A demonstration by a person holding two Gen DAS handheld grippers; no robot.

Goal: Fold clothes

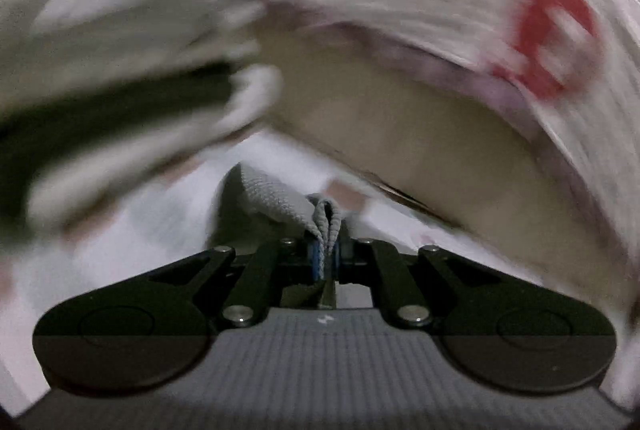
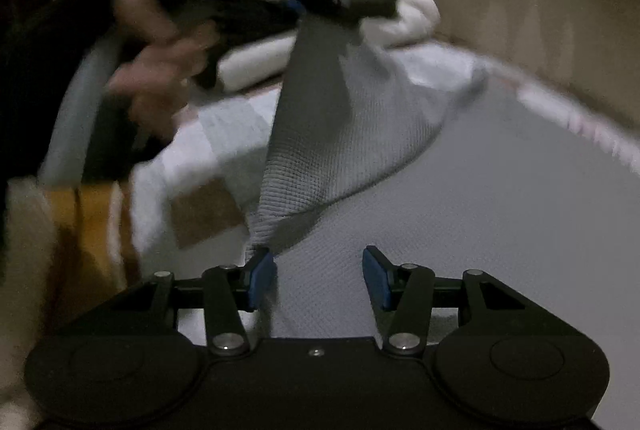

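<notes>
Grey cloth (image 1: pixel 326 226) pinched in left claw (image 1: pixel 327 254), raised, right claw (image 2: pixel 319 278) agape

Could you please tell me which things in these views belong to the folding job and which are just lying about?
In the job:
- grey knit cloth
- left gripper, shut on its edge
- right gripper, open beside it

Lying about:
- pile of pale clothes
- red-patterned fabric

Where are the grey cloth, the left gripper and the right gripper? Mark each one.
grey cloth (image 2: pixel 320 134): right wrist view, on the lifted, stretched middle.
left gripper (image 1: pixel 326 254): left wrist view, between the fingertips shut on a cloth fold.
right gripper (image 2: pixel 319 280): right wrist view, in the gap between the open blue pads.
</notes>
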